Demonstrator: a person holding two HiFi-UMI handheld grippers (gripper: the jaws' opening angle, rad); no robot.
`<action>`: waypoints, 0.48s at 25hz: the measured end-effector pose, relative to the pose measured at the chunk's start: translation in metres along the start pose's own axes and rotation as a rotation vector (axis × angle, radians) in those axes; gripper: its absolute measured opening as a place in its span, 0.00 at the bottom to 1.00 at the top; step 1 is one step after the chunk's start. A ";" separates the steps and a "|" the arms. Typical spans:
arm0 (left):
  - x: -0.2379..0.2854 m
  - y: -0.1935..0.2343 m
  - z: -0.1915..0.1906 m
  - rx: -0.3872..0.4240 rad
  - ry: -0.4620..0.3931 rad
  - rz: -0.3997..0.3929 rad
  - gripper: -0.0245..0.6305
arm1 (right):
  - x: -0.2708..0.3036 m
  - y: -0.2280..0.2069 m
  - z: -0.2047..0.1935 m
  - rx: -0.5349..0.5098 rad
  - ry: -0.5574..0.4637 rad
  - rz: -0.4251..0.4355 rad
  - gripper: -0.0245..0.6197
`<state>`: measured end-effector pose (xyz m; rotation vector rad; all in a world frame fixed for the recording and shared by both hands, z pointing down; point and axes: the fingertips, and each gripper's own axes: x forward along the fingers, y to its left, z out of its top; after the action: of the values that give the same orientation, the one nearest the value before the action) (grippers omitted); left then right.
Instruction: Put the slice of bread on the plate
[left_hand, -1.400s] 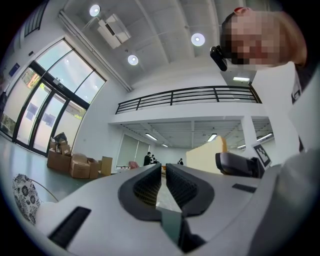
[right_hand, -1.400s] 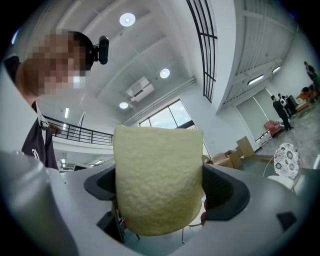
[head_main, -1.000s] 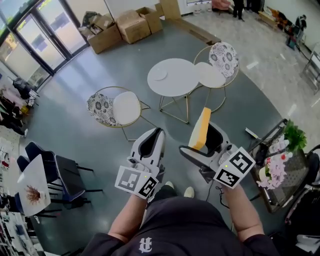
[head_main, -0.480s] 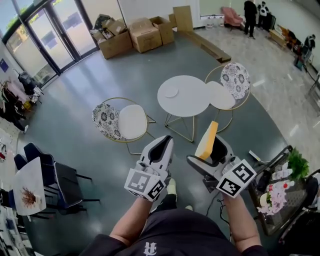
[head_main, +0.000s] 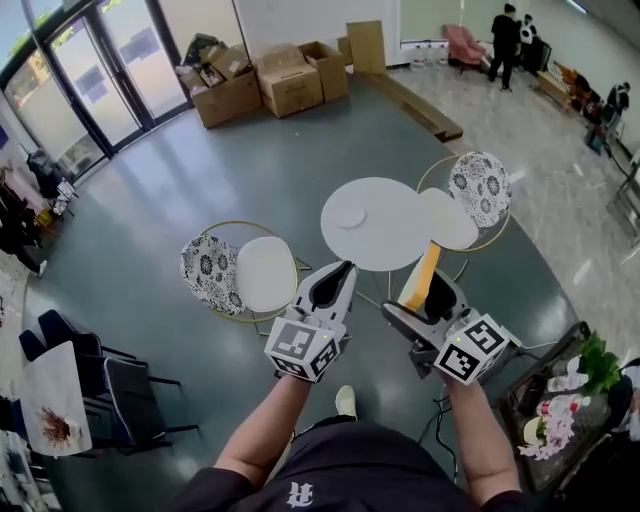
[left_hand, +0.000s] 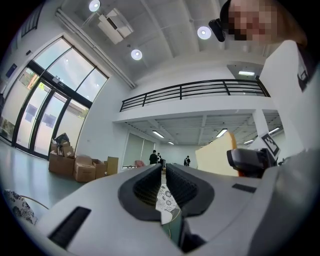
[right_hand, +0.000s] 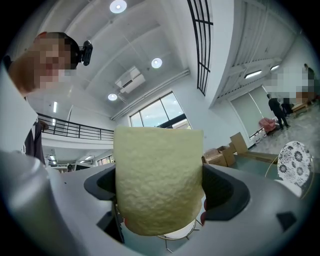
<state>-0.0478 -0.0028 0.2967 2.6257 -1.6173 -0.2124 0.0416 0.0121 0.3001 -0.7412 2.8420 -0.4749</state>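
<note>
Holding the pale yellow square bread slice (head_main: 421, 275) upright, the right gripper (head_main: 428, 292) is clamped on its faces. It should probably go far-left over the small white round plate (head_main: 350, 217) on the round white table (head_main: 392, 240), be tilted flat and released low. The left gripper (head_main: 334, 280) is nearly closed and empty.

You hold both forearms out ahead of your torso, roughly parallel and level, with a marker cube at the near end of each gripper. Your left gripper (head_main: 335, 278) (left_hand: 164, 187) points forward and slightly right, and its fingers (left_hand: 145, 186) are drawn almost together with only a thin slit between them and nothing gripped. Your right gripper (head_main: 432, 290) (right_hand: 159, 190) sits just beside it, angled slightly left, its fingers clamped on the slice of bread (head_main: 421, 277) (right_hand: 158, 175), which stands upright on edge.
</note>
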 end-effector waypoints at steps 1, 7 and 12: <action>0.007 0.011 -0.001 -0.001 0.001 0.000 0.09 | 0.010 -0.007 0.000 0.002 -0.001 -0.006 0.81; 0.041 0.065 -0.011 -0.018 0.015 0.012 0.09 | 0.062 -0.046 -0.008 0.012 0.015 -0.038 0.81; 0.070 0.090 -0.024 -0.025 0.028 0.029 0.09 | 0.090 -0.082 -0.010 0.029 0.028 -0.045 0.81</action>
<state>-0.0931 -0.1069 0.3240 2.5736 -1.6313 -0.1931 -0.0017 -0.0981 0.3306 -0.8004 2.8433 -0.5367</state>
